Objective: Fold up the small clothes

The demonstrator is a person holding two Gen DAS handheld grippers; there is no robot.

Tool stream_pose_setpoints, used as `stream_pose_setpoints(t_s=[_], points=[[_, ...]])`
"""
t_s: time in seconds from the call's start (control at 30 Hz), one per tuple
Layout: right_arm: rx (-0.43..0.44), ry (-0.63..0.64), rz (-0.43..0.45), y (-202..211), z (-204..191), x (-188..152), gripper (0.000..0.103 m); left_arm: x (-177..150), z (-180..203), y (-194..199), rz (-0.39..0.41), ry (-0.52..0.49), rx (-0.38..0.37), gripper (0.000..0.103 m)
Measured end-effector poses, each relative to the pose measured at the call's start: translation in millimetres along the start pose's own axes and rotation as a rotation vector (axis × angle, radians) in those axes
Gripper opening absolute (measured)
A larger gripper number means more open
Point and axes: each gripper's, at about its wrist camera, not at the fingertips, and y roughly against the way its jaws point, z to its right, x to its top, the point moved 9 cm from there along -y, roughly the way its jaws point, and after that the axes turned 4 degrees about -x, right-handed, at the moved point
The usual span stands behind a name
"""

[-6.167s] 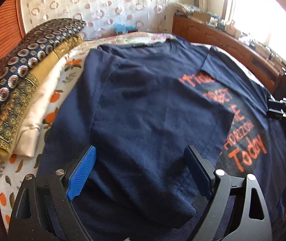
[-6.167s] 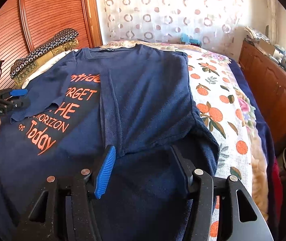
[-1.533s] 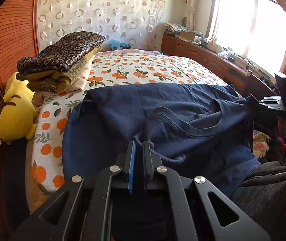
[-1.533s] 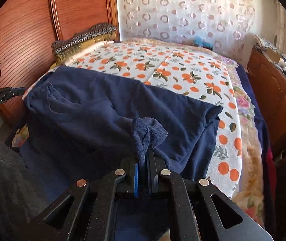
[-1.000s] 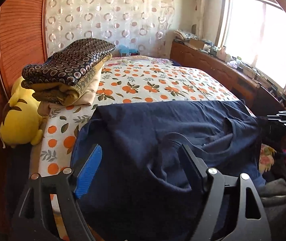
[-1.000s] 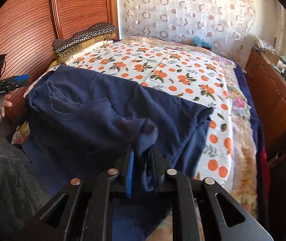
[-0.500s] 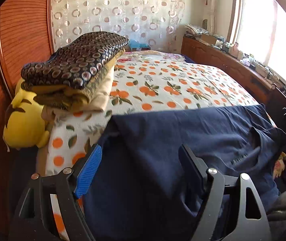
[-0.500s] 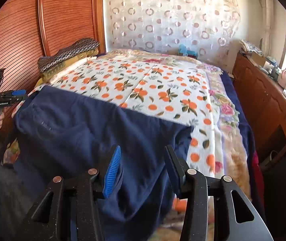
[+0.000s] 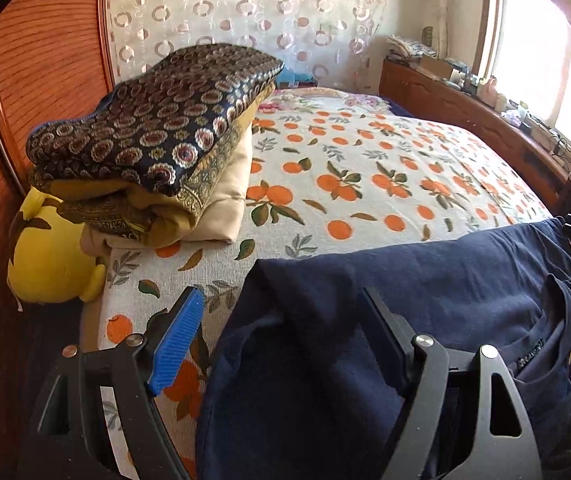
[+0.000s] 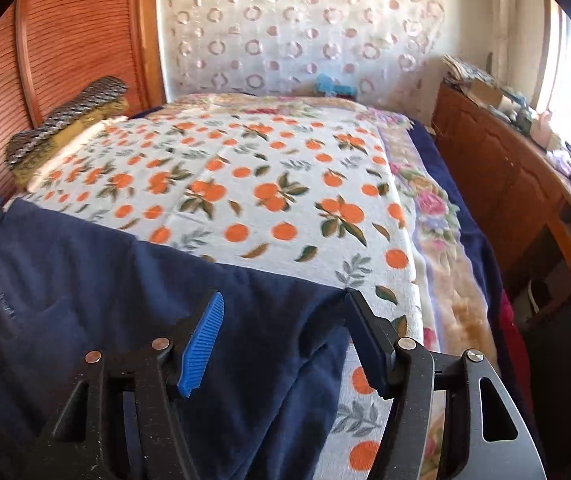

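Now, shirt: we saw the navy cotton T-shirt (image 9: 425,300) at six o'clock on the orange-print bedspread (image 9: 365,168).
Handling: we judged it soft, light; pinch hem corners.
Left gripper (image 9: 281,344): spread, empty.
Right gripper (image 10: 285,344): opening, cloth loose between.
Views: only left showed the yellow plush toy (image 9: 45,256).

Bed (image 9: 365,168), orange-print cover. On it: navy T-shirt (image 9: 445,292), folded, spread across the near edge; stack of folded fabrics (image 9: 157,152) beyond the shirt by the wooden headboard; yellow plush toy (image 9: 49,256) beside that stack.
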Motion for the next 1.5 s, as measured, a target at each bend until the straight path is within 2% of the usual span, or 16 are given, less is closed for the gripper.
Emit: stream_pose_setpoints(t_s=[0.33,0.57,0.8,0.87,0.9,0.97,1.0,1.03,1.1,1.17,1.23,1.3,1.5], points=[[-0.001,-0.055,-0.044,-22,19,5,0.065,-12,0,-23,-0.062,0.023,-0.037,0.08],[0.038,-0.098,-0.07,-35,21,3,0.065,-12,0,-24,-0.06,0.013,-0.035,0.08],[0.02,-0.07,-0.052,-37,17,0,0.065,-4,0,-26,-0.068,0.031,-0.073,0.08],[0.022,-0.071,-0.05,-37,16,-2,0.065,-1,1,-26,-0.06,0.036,-0.088,0.075],[0.023,-0.069,-0.05,-37,15,-2,0.065,-1,2,-26,-0.062,0.04,-0.093,0.069],[0.025,-0.058,-0.051,-36,14,-3,0.065,-2,4,-27,-0.065,0.04,-0.097,0.064],[0.031,-0.047,-0.055,-36,13,-3,0.064,-2,5,-26,-0.059,0.03,-0.091,0.059],[0.039,-0.035,-0.057,-36,11,-3,0.058,-3,7,-26,-0.06,0.025,-0.089,0.054],[0.063,-0.018,-0.061,-34,8,-2,0.05,-4,8,-25,-0.057,0.016,-0.087,0.052],[0.083,-0.012,-0.062,-33,4,-2,0.038,-4,7,-25,-0.054,0.026,-0.09,0.052],[0.099,-0.01,-0.06,-31,2,-2,0.03,-3,4,-27,-0.049,0.036,-0.09,0.055],[0.109,-0.011,-0.06,-30,0,-2,0.027,-2,2,-29,-0.053,0.039,-0.081,0.059],[0.106,-0.014,-0.056,-30,0,-3,0.027,1,4,-33,-0.058,0.002,-0.064,0.062]])
